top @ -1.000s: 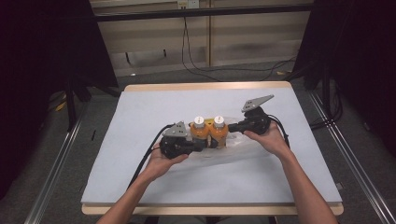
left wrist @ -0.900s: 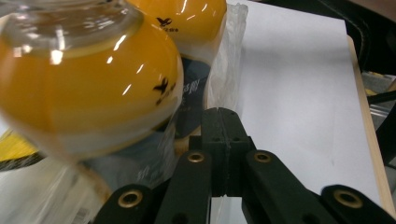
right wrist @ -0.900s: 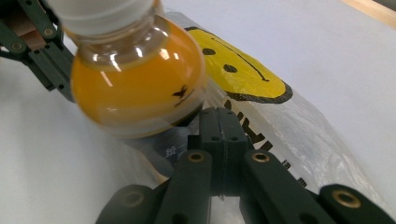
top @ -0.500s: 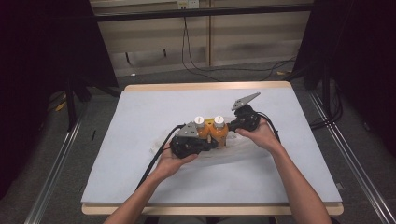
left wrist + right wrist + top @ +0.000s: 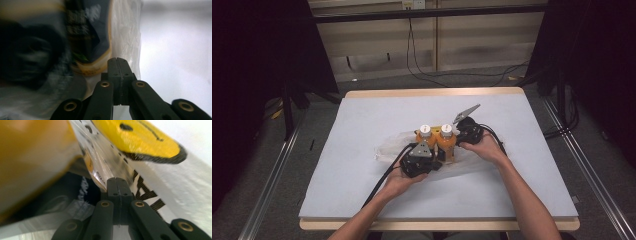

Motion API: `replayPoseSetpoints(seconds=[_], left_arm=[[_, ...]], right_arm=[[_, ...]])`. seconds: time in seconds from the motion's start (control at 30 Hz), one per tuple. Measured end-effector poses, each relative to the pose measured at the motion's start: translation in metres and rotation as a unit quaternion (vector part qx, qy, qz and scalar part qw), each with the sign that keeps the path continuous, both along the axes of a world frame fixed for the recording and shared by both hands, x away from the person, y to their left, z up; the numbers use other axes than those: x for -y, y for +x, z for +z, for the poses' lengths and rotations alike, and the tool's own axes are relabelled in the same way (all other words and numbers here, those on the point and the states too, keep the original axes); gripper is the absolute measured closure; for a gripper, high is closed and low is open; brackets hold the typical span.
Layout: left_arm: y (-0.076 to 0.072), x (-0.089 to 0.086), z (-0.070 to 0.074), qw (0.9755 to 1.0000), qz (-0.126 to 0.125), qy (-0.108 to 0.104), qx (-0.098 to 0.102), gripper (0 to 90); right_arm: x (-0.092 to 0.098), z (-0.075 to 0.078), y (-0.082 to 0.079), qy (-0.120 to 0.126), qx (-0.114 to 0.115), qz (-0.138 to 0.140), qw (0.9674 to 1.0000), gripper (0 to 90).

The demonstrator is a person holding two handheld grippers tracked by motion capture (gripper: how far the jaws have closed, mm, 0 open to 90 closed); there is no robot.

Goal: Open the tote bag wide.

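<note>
Pale table (image 5: pixel 362 190), two orange bottles (image 5: pixel 436 142) between both clenched hand-held grippers (image 5: pixel 439 162) (image 5: pixel 456 136), seemingly pinching plastic bag (image 5: pixel 389 147).

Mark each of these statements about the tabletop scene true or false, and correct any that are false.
1. Two orange bottles with white caps stand side by side. True.
2. The bottles stand at the far left corner of the table. False: they are near its middle.
3. The left gripper has its jaws closed together. True.
4. The right gripper has its jaws wide open. False: its jaws are closed together.
5. A clear plastic bag lies around the bottles. True.
6. The table top is bright red. False: it is pale grey-blue with a wooden edge.
</note>
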State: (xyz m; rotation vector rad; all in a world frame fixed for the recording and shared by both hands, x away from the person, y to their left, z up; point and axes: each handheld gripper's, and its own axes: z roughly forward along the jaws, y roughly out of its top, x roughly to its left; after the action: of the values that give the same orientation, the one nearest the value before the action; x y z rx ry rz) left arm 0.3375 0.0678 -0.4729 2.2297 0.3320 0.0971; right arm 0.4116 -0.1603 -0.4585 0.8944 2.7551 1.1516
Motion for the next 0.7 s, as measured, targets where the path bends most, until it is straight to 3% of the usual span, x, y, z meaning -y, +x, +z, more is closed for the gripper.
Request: replayPoseSetpoints(seconds=[0.07,0.23,0.27,0.3,0.43,0.63,0.7], left_arm=[[-0.002,0.001,-0.001,0.9999,-0.003,0.010,0.003,90.0],[-0.005,0.001,-0.006,0.9999,-0.008,0.009,0.004,90.0],[-0.005,0.002,-0.008,0.9998,-0.010,0.014,0.006,90.0],[-0.006,0.003,-0.008,0.9994,-0.010,0.033,0.010,90.0],[-0.007,0.006,-0.011,0.9994,-0.010,0.032,0.005,90.0],[-0.009,0.004,-0.011,0.9993,-0.007,0.036,-0.002,90.0],[-0.010,0.005,-0.012,0.9995,-0.012,0.028,-0.004,90.0]], right_arm=[[-0.002,-0.004,0.000,-0.007,-0.004,-0.003,1.0000,90.0],[-0.005,-0.012,0.003,-0.018,-0.009,-0.007,0.9998,90.0],[-0.006,-0.013,0.003,-0.022,-0.007,-0.008,0.9997,90.0],[-0.006,-0.013,0.004,-0.025,-0.011,-0.010,0.9996,90.0],[-0.006,-0.019,0.007,-0.018,-0.024,-0.012,0.9995,90.0],[-0.008,-0.020,0.009,-0.018,-0.013,-0.021,0.9995,90.0],[-0.008,-0.020,0.011,-0.023,-0.003,-0.022,0.9995,90.0]])
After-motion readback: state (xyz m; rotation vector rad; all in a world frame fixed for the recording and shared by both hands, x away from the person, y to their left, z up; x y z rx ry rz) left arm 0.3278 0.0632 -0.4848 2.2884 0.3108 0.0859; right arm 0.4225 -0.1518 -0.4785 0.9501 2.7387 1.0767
